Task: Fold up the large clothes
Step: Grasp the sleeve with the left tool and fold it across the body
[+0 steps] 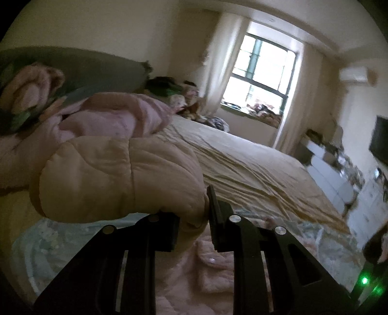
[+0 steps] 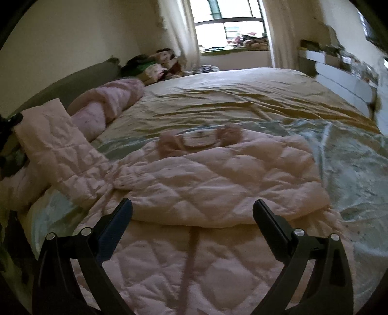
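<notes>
A large pale pink quilted coat lies spread on the bed, its collar and label away from me. Its left sleeve is lifted up and out to the left. My left gripper is shut on that sleeve's cuff, which bulges over the left finger and hides its tip. More of the coat lies below it. My right gripper is open and empty, just above the coat's lower body.
The bed has a wrinkled yellow sheet and a pale blue floral cover. A pink duvet roll lies along the grey headboard. Clothes are piled by the window. White drawers stand at the right.
</notes>
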